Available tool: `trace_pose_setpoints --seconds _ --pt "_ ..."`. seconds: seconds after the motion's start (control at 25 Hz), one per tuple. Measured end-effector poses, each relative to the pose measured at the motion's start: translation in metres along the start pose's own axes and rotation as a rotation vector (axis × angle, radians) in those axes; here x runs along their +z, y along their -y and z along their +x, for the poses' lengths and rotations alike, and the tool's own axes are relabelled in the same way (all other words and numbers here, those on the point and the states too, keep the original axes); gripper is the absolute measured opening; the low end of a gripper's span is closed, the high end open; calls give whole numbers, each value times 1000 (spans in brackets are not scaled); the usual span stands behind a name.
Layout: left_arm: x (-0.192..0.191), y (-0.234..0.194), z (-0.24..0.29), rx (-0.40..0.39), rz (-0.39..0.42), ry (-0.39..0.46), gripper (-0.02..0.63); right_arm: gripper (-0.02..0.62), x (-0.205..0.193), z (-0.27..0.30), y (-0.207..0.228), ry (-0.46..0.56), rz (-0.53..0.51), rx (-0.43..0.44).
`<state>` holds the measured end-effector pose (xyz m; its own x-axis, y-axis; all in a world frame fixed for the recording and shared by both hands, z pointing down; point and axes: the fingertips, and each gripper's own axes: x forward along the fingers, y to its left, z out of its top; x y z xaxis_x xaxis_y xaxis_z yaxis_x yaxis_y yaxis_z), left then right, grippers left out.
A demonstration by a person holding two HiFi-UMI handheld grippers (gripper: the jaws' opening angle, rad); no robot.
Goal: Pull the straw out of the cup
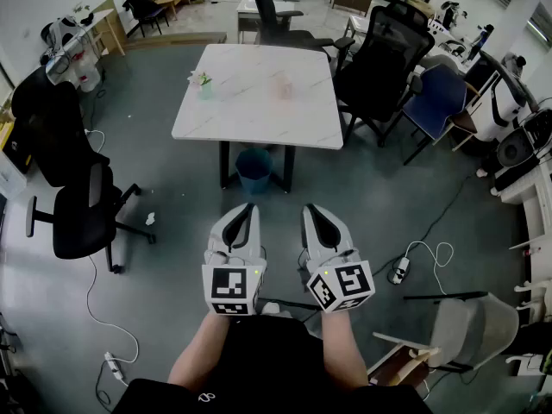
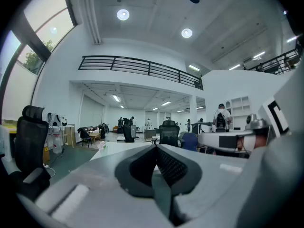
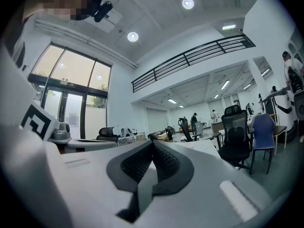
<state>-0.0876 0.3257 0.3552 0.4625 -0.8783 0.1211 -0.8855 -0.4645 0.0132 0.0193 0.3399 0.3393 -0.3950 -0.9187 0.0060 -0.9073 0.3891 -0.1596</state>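
Observation:
Across the floor stands a white marble table [image 1: 259, 110]. On its far left part is a small pale green cup [image 1: 205, 85] with something light sticking out of its top; too small to tell if that is the straw. A faint pinkish clear cup [image 1: 283, 85] stands to its right. Both grippers are held close to the body, far from the table. My left gripper [image 1: 248, 208] is shut with nothing in it, tips meeting in the left gripper view [image 2: 155, 146]. My right gripper [image 1: 312, 209] is likewise shut and empty [image 3: 153, 140], pointing level toward the table [image 3: 202, 148].
A blue bin [image 1: 254, 169] sits under the table. Black office chairs stand at the left [image 1: 78, 218] and at the table's far right [image 1: 388, 50]. A white cable and plug [image 1: 401, 272] lie on the floor at right, beside a grey chair [image 1: 470, 326].

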Motion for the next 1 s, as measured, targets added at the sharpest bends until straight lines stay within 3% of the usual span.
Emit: trace_pose_setpoints --seconds 0.64,1.0 --pt "-24 9 26 39 -48 -48 0 2 -23 5 42 -54 52 -12" --pt "-30 -34 101 75 -67 -51 0 2 -27 84 89 -48 63 -6"
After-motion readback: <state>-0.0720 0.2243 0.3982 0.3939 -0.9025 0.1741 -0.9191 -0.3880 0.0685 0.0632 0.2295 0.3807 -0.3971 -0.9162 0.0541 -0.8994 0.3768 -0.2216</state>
